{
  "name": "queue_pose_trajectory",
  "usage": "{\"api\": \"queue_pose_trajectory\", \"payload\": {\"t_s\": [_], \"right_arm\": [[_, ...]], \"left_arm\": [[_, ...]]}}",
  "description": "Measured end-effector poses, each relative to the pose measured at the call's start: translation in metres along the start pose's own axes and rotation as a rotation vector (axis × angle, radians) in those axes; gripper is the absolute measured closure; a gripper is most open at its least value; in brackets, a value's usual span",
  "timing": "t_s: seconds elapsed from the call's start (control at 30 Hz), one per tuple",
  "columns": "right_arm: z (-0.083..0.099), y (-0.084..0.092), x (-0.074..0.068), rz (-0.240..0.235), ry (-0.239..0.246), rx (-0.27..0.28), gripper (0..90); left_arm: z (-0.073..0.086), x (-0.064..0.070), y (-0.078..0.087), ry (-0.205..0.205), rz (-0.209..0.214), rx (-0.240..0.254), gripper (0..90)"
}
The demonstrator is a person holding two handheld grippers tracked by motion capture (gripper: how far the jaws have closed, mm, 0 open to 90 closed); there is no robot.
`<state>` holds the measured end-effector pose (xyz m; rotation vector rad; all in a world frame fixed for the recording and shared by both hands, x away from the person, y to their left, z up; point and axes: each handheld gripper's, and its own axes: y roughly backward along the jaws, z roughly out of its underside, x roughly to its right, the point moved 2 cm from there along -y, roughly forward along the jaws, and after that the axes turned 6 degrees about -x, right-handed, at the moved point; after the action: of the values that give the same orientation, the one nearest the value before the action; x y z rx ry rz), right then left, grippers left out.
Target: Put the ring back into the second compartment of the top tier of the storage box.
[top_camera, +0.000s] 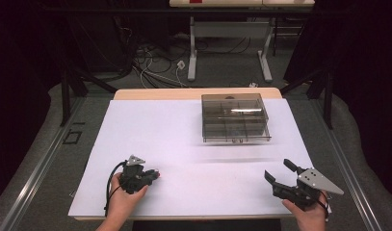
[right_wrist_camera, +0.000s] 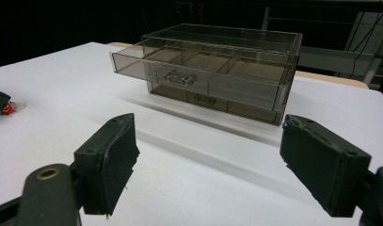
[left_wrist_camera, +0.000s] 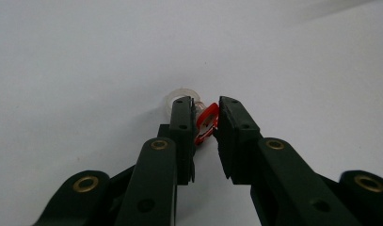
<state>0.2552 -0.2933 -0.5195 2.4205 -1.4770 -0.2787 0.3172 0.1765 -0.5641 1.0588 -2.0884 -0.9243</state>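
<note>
Left gripper (left_wrist_camera: 205, 125) jaws pinching small red clip (left_wrist_camera: 207, 123); light, slippery, hold mid-body; right gripper (right_wrist_camera: 208, 160) jaws spread over worktop (top_camera: 184, 139).

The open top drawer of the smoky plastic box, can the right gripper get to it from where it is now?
Probably yes: the right gripper is open and empty, with bare white table between it and the open top drawer.

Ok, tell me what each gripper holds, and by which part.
The left gripper pinches a small red-and-clear piece across its red middle. The right gripper is open and holds nothing.
</note>
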Motion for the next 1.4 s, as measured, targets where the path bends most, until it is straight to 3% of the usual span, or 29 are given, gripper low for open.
{"api": "queue_pose_trajectory", "payload": {"t_s": [0.17,0.2,0.47,0.83,1.4], "right_arm": [[0.000,-0.001,0.000,-0.002,-0.002,0.002,18.5],[0.000,-0.001,0.000,-0.003,-0.001,0.001,18.6],[0.000,0.000,0.000,0.000,-0.005,-0.002,18.6],[0.001,0.000,0.001,-0.004,-0.006,-0.003,18.5],[0.000,0.000,0.000,-0.009,0.001,0.002,17.6]], "left_arm": [[-0.001,0.001,0.001,-0.031,-0.022,0.007,80.3],[-0.002,0.002,0.001,-0.031,-0.018,0.004,84.3],[-0.002,0.002,0.001,-0.046,-0.022,0.002,84.7],[-0.003,0.003,0.003,-0.029,-0.013,-0.009,84.8],[-0.005,0.004,0.016,0.002,-0.003,0.065,84.8]]}}
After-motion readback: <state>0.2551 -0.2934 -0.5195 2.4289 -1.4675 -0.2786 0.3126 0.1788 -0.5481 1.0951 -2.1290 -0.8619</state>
